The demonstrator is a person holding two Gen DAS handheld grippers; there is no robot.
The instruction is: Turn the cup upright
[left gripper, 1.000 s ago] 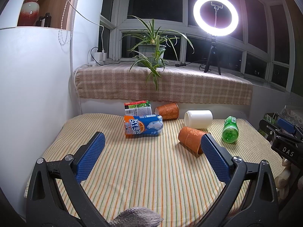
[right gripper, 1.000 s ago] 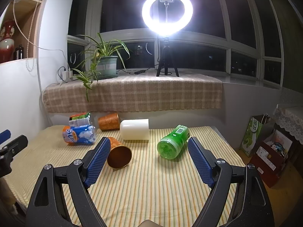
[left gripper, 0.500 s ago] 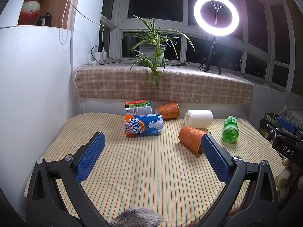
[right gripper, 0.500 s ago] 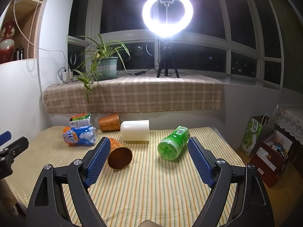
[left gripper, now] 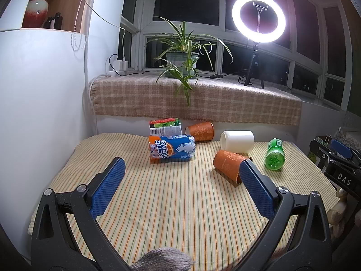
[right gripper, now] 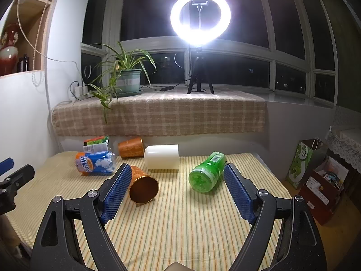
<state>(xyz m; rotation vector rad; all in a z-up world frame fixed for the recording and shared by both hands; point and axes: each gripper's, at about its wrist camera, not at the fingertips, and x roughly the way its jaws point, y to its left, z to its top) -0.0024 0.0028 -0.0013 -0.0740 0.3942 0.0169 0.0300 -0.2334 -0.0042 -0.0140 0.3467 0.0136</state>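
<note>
An orange patterned cup (left gripper: 230,163) lies on its side on the striped tablecloth, its open mouth toward the right wrist camera (right gripper: 143,186). A second orange cup (left gripper: 200,131) lies on its side at the back (right gripper: 131,146). A white cup (left gripper: 237,141) lies on its side between them (right gripper: 162,157). My left gripper (left gripper: 180,171) is open and empty above the cloth, its right finger just in front of the near orange cup. My right gripper (right gripper: 177,178) is open and empty, its left finger beside that cup.
A blue Arctic Ocean can (left gripper: 170,149), a green-labelled packet (left gripper: 165,126) and a green bottle (right gripper: 206,174) lie on the table. A wall stands at the left. A plaid-covered sill with a plant (left gripper: 182,56) and ring light (right gripper: 200,17) is behind. Bags (right gripper: 315,169) stand on the floor at right.
Both views have shifted very slightly; the objects have not moved and both grippers stay open.
</note>
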